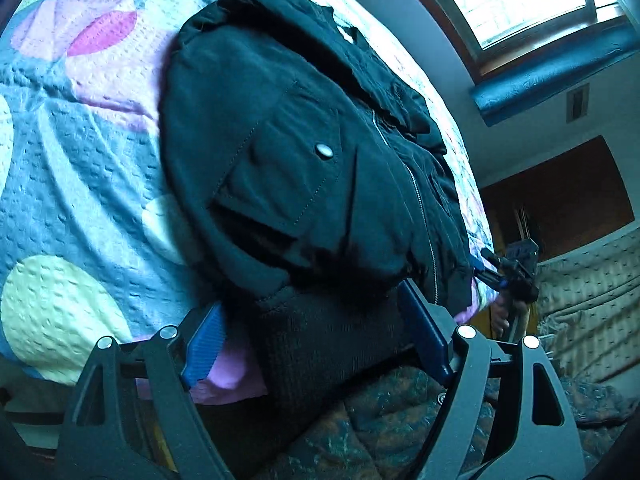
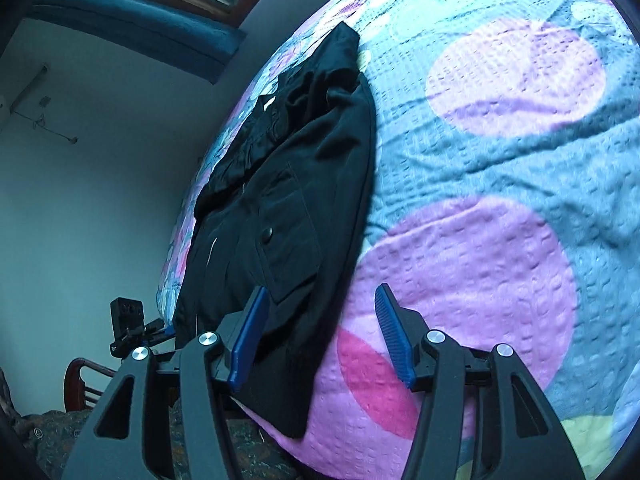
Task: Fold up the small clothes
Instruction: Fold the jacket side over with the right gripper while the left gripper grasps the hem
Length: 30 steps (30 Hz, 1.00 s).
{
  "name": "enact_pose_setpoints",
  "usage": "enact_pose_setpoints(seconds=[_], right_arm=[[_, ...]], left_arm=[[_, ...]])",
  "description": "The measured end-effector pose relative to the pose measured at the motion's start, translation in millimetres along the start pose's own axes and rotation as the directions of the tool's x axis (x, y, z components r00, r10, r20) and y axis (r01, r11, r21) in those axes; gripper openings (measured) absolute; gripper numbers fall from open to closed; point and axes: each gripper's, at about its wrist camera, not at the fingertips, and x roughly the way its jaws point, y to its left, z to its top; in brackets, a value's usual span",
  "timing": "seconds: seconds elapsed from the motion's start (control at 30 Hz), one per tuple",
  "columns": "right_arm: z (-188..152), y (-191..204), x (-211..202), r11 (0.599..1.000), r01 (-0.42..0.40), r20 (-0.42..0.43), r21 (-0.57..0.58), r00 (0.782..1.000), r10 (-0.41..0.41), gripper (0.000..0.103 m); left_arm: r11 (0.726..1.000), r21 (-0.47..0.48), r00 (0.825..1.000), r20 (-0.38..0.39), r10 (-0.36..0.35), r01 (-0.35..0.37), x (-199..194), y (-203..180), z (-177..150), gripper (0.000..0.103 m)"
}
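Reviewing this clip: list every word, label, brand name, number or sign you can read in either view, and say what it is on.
None: no readable text shows in either view.
The black jacket has a plain metal snap with no legible marking.
A small white patch by the collar, perhaps a tag, is too small and blurred to read.
The patterned bedspread carries shapes only, no lettering.

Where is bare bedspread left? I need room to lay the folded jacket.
The bedspread lies bare beside the black jacket, on its pocket side, running out past the pink circles. It is crowded at the bed's near edge, where both open hand-held grippers, left and right, straddle the jacket's hem.
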Motion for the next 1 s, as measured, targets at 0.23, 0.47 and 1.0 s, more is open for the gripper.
enact_pose_setpoints(seconds=[0.23, 0.47, 1.0], right_arm=[[-6.0, -1.1, -8.6, 0.999, 0.041, 0.006, -0.006, 0.999, -0.041, 0.057], [-23.1, 12.2, 2.7, 0.994, -0.089, -0.109, -0.064, 0.991, 0.082, 0.063], [-37.4, 48.3, 14.9, 0.961, -0.263, -0.155, -0.09, 0.957, 0.247, 0.012]], left_arm=[[0.998, -0.065, 0.998, 0.064, 0.012, -0.008, -4.3, 7.7, -5.5, 0.07], [0.968, 0.074, 0.969, 0.087, 0.232, -0.238, 7.2, -22.1, -8.6, 0.05], [0.987, 0.009, 0.975, 0.158, 0.158, -0.162, -21.9, -19.1, -4.6, 0.014]])
